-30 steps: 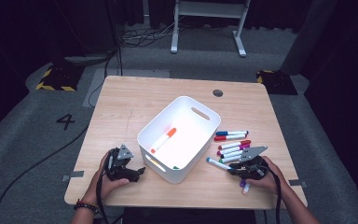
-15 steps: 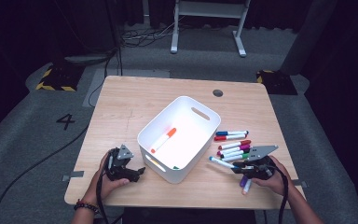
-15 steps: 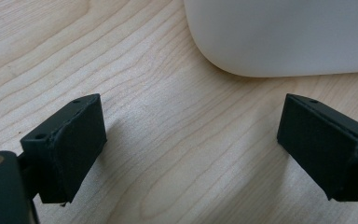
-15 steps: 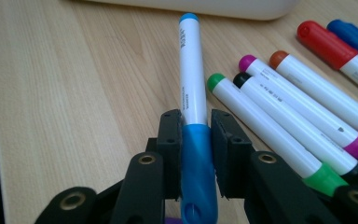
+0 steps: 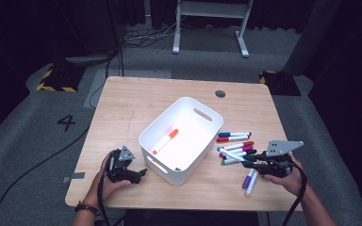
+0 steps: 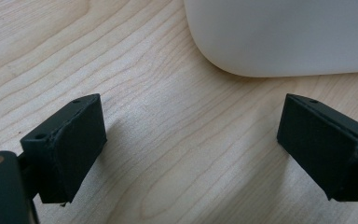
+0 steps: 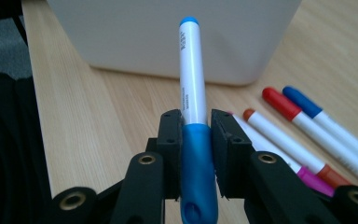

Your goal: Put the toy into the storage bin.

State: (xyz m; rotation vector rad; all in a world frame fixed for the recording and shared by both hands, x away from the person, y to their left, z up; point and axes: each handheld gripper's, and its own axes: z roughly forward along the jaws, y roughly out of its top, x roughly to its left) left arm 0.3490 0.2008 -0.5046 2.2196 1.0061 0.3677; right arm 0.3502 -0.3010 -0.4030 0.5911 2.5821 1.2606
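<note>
I have the right gripper (image 7: 196, 140) clamped on a blue marker (image 7: 192, 84): both jaws press on its glossy blue cap, and the smooth white cylindrical barrel stands up between them with a small blue end plug. Dark print runs along the barrel, too small and blurred for me to read. In the high view that marker (image 5: 231, 154) is carried clear of the surface (image 5: 136, 103), just right of the white bin (image 5: 207, 123). The bin is matte moulded plastic with rounded corners and a slot handle; an orange-capped marker (image 5: 166, 140) lies inside it. The surface is pale wood with visible grain. The loose markers (image 5: 235, 141) lie beside the bin, white barrels with red, blue, magenta and orange caps. The floor mat at the left bears a painted "4" (image 5: 67, 122). My left gripper (image 6: 191, 154) rests low over the surface with its rubbery black jaws wide apart, nothing between them, the bin wall (image 6: 284, 37) close ahead
</note>
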